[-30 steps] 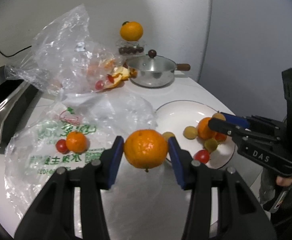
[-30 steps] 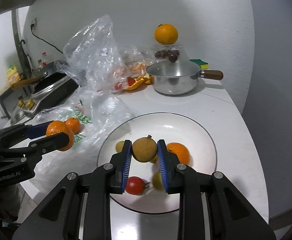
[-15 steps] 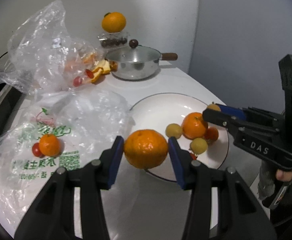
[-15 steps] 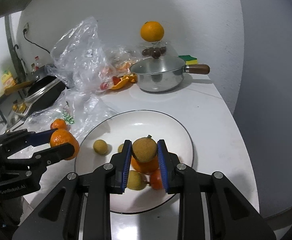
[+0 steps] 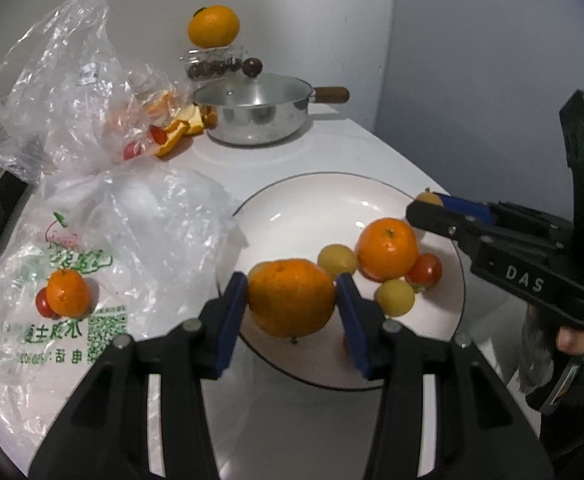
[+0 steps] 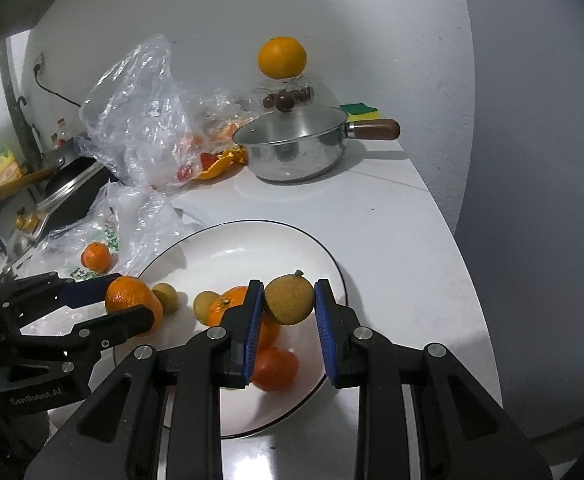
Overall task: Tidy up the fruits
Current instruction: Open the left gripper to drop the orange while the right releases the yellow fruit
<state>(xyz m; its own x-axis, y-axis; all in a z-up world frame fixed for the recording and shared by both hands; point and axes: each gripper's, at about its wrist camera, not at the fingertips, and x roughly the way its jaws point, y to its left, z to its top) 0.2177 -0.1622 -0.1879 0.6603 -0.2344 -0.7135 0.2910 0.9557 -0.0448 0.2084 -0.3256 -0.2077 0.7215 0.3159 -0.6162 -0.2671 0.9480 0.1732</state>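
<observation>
Glossy white plate [image 5: 323, 196], shiny metal pot [image 5: 252, 114] — crinkled clear plastic bag [image 5: 64, 92].

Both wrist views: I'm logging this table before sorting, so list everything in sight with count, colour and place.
plate: one, white, dark rim, table front
loose fruits: one orange mandarin, two yellow, at least one red tomato, on plate
printed bag: one, clear, green print, left; small mandarin and red tomato on it
crumpled bag: one, clear, behind
pot: one, steel, lidded, back
big orange: one, atop clear jar
sponge: one, yellow-green, by wall
left claw: shut on held mandarin
right claw: shut on yellow-brown fruit
</observation>
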